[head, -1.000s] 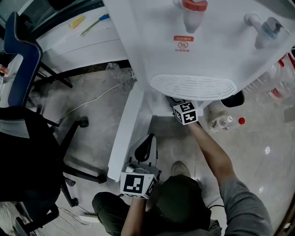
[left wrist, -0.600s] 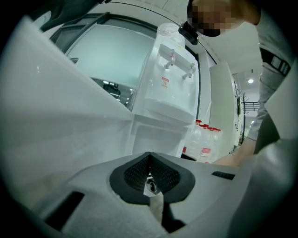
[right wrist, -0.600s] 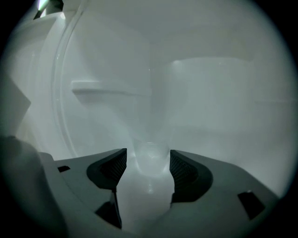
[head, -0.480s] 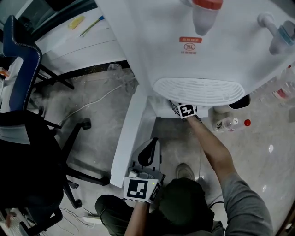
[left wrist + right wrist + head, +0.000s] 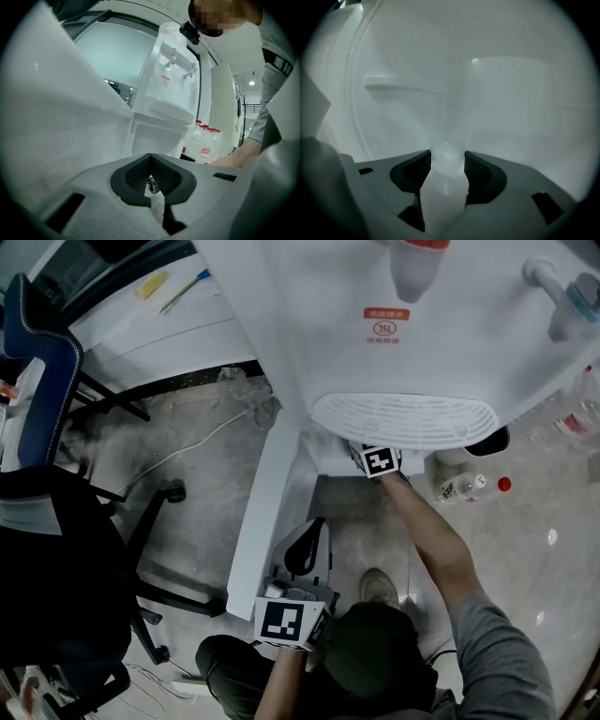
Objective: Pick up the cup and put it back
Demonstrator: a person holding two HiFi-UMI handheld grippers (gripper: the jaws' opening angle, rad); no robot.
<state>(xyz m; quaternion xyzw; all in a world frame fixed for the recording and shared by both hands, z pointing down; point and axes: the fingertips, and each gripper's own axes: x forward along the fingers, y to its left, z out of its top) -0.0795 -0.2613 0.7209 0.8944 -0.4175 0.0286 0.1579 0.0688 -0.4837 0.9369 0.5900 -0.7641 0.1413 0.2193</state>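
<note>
Left of the tall white water dispenser (image 5: pixel 441 352), glossy grey stone floor (image 5: pixel 202 521) is being occupied by a blue-backed wheeled office chair (image 5: pixel 42 343).

a blue chair (image 5: pixel 42 362) stands left of the white water dispenser (image 5: pixel 450 343).

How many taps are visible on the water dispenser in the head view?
2. The red tap sits at the top centre of the water dispenser, and the blue tap at its top right. The frame edge cuts off both.
</note>
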